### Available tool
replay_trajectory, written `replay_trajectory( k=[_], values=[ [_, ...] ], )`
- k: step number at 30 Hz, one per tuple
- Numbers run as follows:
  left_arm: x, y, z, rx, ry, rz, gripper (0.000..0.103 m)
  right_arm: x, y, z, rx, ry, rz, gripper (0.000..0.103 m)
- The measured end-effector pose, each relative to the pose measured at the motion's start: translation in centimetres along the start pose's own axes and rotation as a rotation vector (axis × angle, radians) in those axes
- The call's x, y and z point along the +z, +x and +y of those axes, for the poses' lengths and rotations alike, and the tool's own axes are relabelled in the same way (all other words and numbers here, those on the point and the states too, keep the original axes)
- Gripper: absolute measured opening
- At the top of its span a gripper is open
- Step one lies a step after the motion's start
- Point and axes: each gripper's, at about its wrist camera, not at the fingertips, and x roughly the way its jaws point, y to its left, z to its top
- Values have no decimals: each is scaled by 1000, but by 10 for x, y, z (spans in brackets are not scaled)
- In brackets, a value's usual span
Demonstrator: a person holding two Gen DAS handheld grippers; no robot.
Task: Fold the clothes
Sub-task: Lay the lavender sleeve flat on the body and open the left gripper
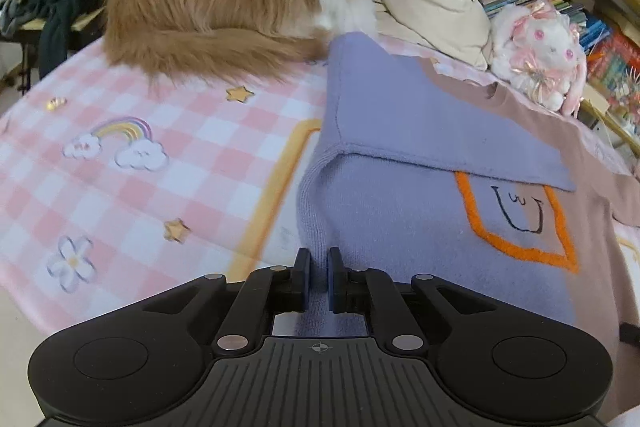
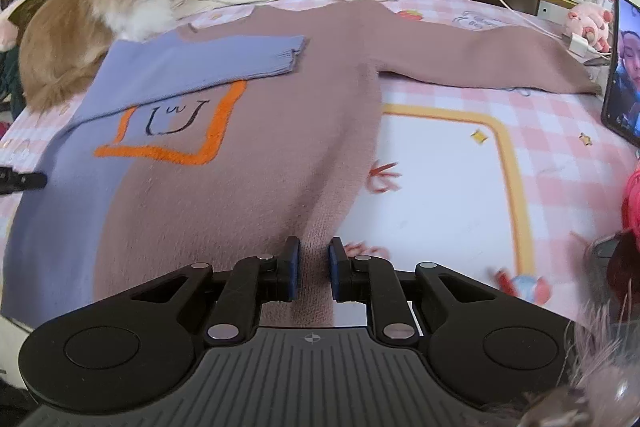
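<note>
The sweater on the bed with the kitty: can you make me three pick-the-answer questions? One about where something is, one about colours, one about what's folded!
1. Where is the cat?
A. at the sweater's purple shoulder
B. on the phone
C. between the right gripper's fingers

2. What colour is the square outline?
A. green
B. orange
C. black

3. Which sleeve is folded over the body?
A. neither
B. brown sleeve
C. purple sleeve

Answers: 1 A, it sits by that corner. 2 B, bright orange yarn. 3 C, the purple sleeve lies across the chest; the brown sleeve stretches out flat.
</note>
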Motion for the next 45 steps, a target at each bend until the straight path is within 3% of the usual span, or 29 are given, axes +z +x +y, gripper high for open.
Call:
replay_trajectory(
  k=[8,11,18,24,45],
  values=[
    [20,0,50,54,43,-8,7,-24,-6,72,100,-199,4,14],
    [25,1,67,45,52,-2,7,-33,-6,97,101,-251,-11,14],
    [20,-1,60,-15,145,-5,7,-35,-6,97,-37,-106,-37,14],
    [15,-1,52,-90,144,-5,7,-35,-8,84,-143,7,-46,14],
    [16,7,44,-159,136,-17,7,-34,-11,79,-215,34,-48,16]
  ],
)
